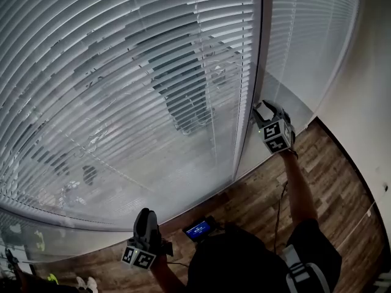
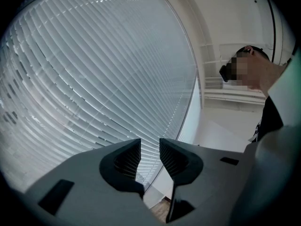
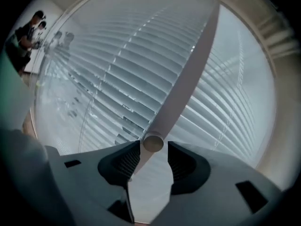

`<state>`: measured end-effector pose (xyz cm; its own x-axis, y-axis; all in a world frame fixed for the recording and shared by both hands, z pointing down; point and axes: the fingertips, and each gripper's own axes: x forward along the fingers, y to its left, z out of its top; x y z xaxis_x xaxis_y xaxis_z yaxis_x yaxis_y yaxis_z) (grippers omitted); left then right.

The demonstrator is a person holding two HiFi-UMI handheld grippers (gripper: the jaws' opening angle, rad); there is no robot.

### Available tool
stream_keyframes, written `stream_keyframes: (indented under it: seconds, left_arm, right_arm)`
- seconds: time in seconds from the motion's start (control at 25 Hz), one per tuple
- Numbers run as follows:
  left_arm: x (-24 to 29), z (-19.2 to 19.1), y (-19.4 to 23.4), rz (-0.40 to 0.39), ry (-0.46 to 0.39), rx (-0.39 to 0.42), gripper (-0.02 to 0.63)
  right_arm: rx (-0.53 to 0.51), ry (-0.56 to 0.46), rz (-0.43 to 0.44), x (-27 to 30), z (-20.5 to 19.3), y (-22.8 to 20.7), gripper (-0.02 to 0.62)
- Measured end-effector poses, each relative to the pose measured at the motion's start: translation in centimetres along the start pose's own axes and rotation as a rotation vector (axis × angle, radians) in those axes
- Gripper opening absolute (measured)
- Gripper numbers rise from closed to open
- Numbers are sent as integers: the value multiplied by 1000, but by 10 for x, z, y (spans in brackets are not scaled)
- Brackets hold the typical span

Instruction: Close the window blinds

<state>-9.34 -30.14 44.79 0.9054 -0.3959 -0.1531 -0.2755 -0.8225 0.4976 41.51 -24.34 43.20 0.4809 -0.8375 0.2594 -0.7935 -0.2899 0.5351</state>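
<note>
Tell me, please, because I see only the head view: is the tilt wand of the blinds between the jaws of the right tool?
Observer: Yes. In the right gripper view the tilt wand ends just between the jaws of the right tool.
Operator: Is the tool pressing on it?
Observer: No. The jaws stand apart, and a gap shows beside the wand's round tip on at least one side.
Operator: And what about the left tool?
Observer: The left gripper view shows the left tool open. Nothing is between its jaws, and only the blinds are visible beyond them.
</note>
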Motion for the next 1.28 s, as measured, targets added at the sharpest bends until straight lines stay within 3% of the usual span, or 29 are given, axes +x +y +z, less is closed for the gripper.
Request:
stream_keyframes:
  seconds: [0.16, 0.2, 0.28, 0.48, 0.64, 0.72, 0.88, 1.0, 1.28]
  left_arm:
    - [-2, -3, -3, 5, -3, 5, 123]
    - [-3, -3, -4, 11, -7, 7, 123]
    - [-5, -1, -6, 17, -12, 10, 123]
    - [-11, 6, -9, -2, -9, 15, 123]
    - [-18, 18, -16, 22, -18, 14, 123]
    - [-13, 15, -20, 44, -11, 12, 123]
    - [0, -3, -23, 75, 13, 14, 123]
    - [-11, -12, -24, 135, 36, 9, 123]
    - [-50, -7, -45, 193, 50, -18, 123]
  right_arm:
    - [-133, 24, -56, -1, 12, 5, 164]
    - [-151, 36, -58, 0, 15, 5, 132]
    - [-143, 51, -50, 0, 17, 4, 129]
    - [147, 46, 32, -11, 9, -1, 129]
    - [336, 29, 126, -7, 24, 0, 129]
    - [379, 10, 166, 2, 21, -2, 129]
    - [411, -19, 159, 8, -7, -10, 130]
    - [507, -64, 197, 0, -18, 0, 130]
    - [797, -194, 475, -60, -12, 57, 129]
